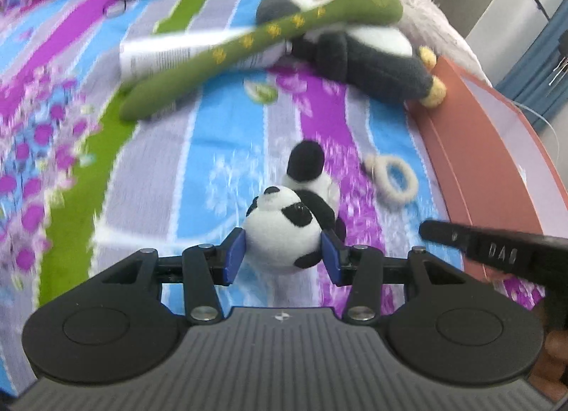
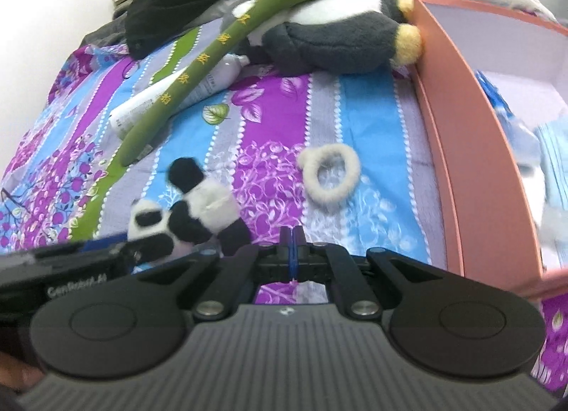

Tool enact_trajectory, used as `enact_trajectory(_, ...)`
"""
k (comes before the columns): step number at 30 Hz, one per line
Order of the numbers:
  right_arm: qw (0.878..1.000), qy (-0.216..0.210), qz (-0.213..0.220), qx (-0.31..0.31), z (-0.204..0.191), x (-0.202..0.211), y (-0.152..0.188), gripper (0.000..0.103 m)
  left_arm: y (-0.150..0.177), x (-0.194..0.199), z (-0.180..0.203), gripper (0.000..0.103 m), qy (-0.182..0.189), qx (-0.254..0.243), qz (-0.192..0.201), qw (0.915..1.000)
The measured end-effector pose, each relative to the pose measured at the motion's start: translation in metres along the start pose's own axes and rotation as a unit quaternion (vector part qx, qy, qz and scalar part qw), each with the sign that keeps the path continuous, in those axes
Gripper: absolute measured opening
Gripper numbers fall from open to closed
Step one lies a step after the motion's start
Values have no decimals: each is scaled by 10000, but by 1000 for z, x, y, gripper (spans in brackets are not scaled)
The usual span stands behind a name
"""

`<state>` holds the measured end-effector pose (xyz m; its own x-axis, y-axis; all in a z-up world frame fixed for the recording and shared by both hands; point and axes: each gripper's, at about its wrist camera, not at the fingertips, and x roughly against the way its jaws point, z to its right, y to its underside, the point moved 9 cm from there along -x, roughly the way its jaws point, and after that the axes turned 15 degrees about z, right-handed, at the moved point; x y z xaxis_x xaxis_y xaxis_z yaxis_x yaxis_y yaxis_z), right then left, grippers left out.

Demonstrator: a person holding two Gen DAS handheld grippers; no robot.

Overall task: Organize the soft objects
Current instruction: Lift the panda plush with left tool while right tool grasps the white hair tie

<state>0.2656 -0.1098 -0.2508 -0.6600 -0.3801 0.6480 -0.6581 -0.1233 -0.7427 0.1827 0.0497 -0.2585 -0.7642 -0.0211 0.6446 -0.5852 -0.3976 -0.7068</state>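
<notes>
While the striped floral bedspread (image 2: 365,105) carries the salmon box (image 2: 451,148) along its right edge, a small panda plush (image 1: 284,230) lies near that box. Left gripper (image 1: 282,255) clamps its head between blue pads (image 1: 235,255). Right gripper (image 2: 292,244) is pressed closed, empty, near a fuzzy hair tie (image 2: 328,173).

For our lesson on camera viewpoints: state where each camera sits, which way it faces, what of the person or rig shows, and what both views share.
Left wrist: behind the left gripper, facing forward over the bedspread; its pads flank the small panda; the right gripper intrudes at right.
Right wrist: behind the shut right gripper, facing the fluffy ring and orange box; the left gripper and fingers show at left.
Shared: panda, ring, green plush, penguin, box.
</notes>
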Motion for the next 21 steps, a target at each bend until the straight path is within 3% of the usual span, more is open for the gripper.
enact_trajectory(4, 9998, 159, 84, -21, 7, -3, -5, 13, 13, 2, 0, 59, 81, -30, -243, 9997)
enact_trajectory(7, 9994, 282, 178, 3, 13, -10, -11, 49, 14, 3, -1, 68, 99, -73, -275, 9995)
enact_trajectory(12, 9984, 442, 269, 211, 18, -28, -17, 49, 8, 1, -2, 68, 151, -182, -275, 9993)
enact_trajectory(16, 9971, 658, 264, 292, 28, -48, -21, 65, 3, -1, -5, 68, 208, -221, -253, 9992)
enact_trajectory(21, 9973, 612, 166, 359, 32, -72, -21, 65, -7, -5, -5, 68, 349, -179, -194, 9990)
